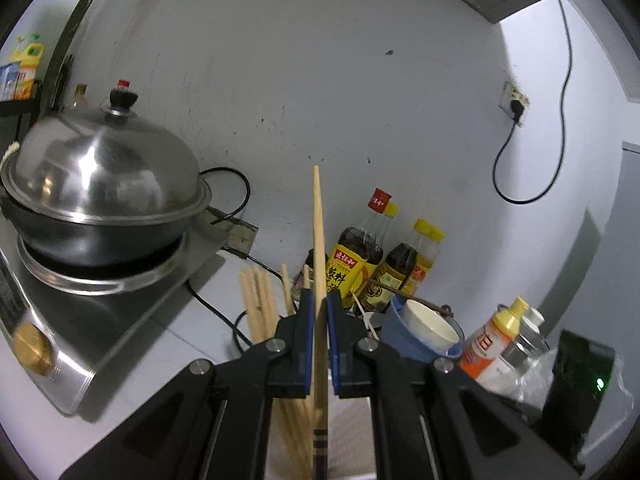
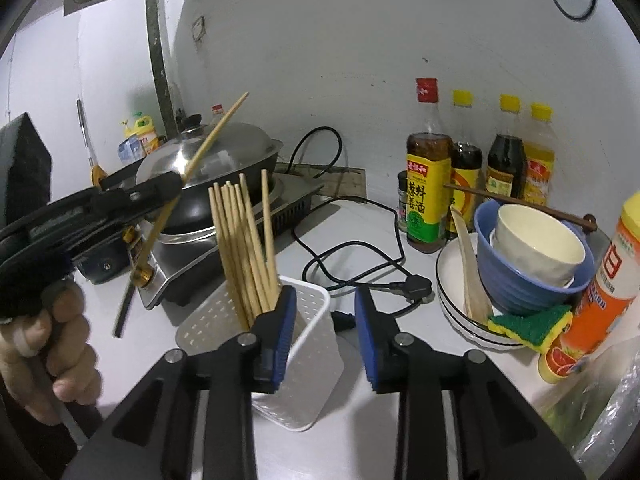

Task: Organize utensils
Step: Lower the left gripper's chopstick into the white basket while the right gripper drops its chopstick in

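chopstick (image 1: 319,240) clamped upright in left tongs (image 1: 319,304), above holder (image 2: 308,344)

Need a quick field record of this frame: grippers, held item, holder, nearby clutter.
left gripper: shut on one chopstick
right gripper: jaws open, nothing between them, above holder rim
holder: white perforated, several chopsticks standing inside
stove side: lidded wok on cooker
right side: blue bowl on plates, sponge, sauce bottles

We see dim, cool indoor light; glare on pot lid (image 1: 100,168); fisheye edges bend, darken; left hand (image 2: 48,344) motion-blurred.
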A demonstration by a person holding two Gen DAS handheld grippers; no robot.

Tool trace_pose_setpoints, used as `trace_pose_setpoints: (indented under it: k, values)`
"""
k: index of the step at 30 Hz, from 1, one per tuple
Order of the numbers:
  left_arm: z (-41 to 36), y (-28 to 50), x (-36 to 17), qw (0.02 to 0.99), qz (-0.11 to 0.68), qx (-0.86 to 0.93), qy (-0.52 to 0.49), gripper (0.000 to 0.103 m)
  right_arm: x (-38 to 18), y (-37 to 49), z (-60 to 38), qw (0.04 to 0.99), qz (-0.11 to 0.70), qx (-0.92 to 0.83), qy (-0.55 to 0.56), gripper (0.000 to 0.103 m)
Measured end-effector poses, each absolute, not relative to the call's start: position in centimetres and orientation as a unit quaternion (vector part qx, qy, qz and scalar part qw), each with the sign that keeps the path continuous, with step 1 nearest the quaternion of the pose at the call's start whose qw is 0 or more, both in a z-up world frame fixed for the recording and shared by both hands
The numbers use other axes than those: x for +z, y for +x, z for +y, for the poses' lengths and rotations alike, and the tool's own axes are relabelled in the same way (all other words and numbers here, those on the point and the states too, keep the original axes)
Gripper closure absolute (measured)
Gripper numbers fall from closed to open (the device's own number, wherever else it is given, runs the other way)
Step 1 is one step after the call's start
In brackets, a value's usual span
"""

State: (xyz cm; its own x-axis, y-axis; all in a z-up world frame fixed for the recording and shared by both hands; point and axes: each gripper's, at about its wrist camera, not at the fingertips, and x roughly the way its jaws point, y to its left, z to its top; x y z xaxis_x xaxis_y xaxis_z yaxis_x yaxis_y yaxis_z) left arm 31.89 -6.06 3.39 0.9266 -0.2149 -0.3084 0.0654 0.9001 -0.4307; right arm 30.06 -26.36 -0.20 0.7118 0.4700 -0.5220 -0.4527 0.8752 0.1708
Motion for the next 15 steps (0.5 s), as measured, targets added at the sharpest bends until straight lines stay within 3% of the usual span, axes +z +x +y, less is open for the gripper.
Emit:
trace_pose_setpoints:
  k: [15]
  values:
    - [-9.8, 35.3, -1.1, 0.953, 0.18, -0.029, -0.241, 0.097, -1.6, 30.7, -29.4, 0.929, 0.283, 0.236, 0.047, 0.074]
